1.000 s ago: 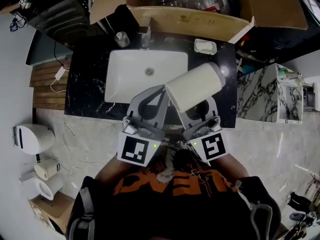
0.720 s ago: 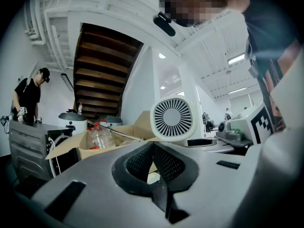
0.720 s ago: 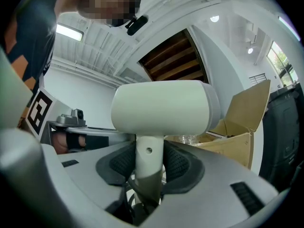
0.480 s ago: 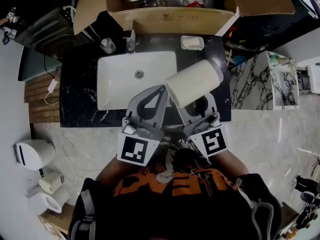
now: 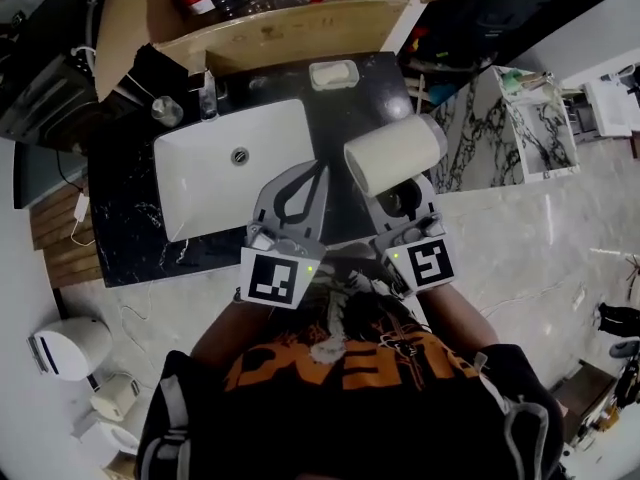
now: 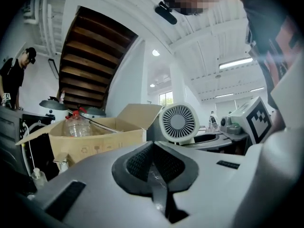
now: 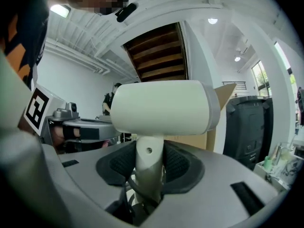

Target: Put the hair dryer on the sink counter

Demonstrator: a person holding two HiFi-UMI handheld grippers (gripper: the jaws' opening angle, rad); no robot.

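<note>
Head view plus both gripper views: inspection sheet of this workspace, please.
Surface: black marbled sink counter with white basin; hair dryer not yet on it.
Job's things: hair dryer, cream, held over the counter's right part.
Clutter: soap dish, round cup by the faucet, cardboard box of bottles behind.
Grippers: left claw shut, empty; right claw shut on the hair dryer's handle.
Cables: white lead on wooden slats left of the counter.
Surroundings: marbled cabinet at right; white appliance on the floor.
</note>
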